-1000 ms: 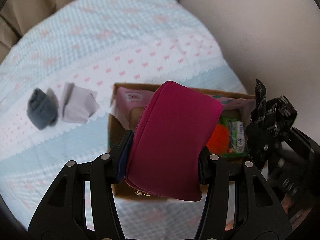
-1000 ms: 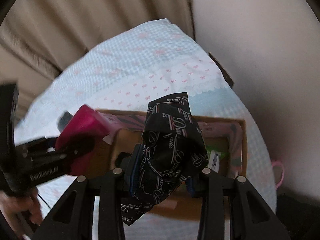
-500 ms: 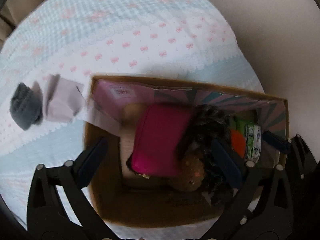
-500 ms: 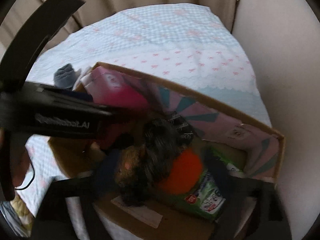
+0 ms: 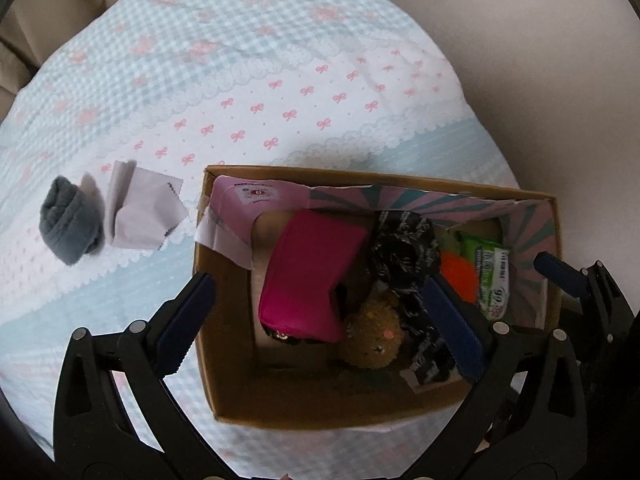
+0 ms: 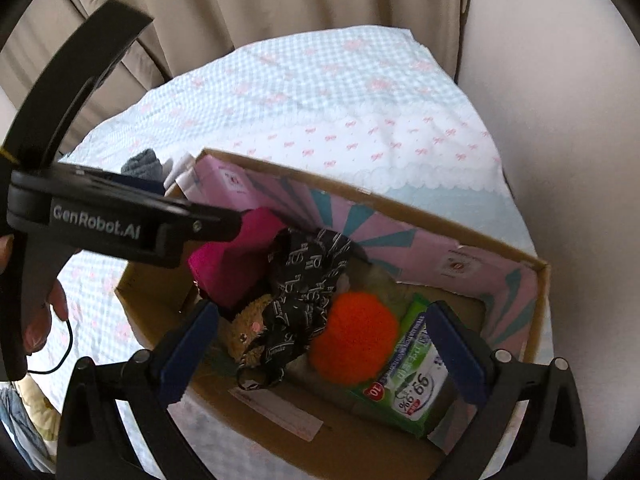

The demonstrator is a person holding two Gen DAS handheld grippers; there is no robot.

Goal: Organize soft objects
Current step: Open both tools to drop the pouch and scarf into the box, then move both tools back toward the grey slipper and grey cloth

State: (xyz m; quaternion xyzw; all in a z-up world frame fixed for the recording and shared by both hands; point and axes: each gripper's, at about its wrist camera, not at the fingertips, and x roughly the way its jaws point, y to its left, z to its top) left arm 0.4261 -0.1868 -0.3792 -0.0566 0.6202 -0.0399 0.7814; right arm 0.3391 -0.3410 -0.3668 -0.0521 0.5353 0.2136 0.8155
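Observation:
A cardboard box (image 5: 224, 360) (image 6: 536, 268) sits on the bed. Inside lie a magenta pouch (image 5: 312, 276) (image 6: 236, 264), a black printed cloth (image 5: 404, 248) (image 6: 308, 280), a brown plush toy (image 5: 374, 336) (image 6: 248, 328), an orange pom-pom (image 5: 460, 276) (image 6: 356, 340) and a green wipes pack (image 5: 490, 276) (image 6: 416, 380). My left gripper (image 5: 316, 316) hangs wide open over the box, nothing between its fingers. My right gripper (image 6: 324, 344) is open too, above the pom-pom. Left of the box lie a grey rolled sock (image 5: 68, 220) and a pale lilac cloth (image 5: 140, 212).
The bed has a blue gingham and pink-bow cover (image 5: 248, 80). A beige wall (image 5: 540, 60) runs along its right side, and curtains (image 6: 280, 0) hang behind. A hand (image 6: 40, 320) holds the left gripper's handle at the left of the right wrist view.
Both grippers opened. The magenta pouch dropped from the left one and the black printed cloth from the right one into the box. Both grippers sank a little toward it.

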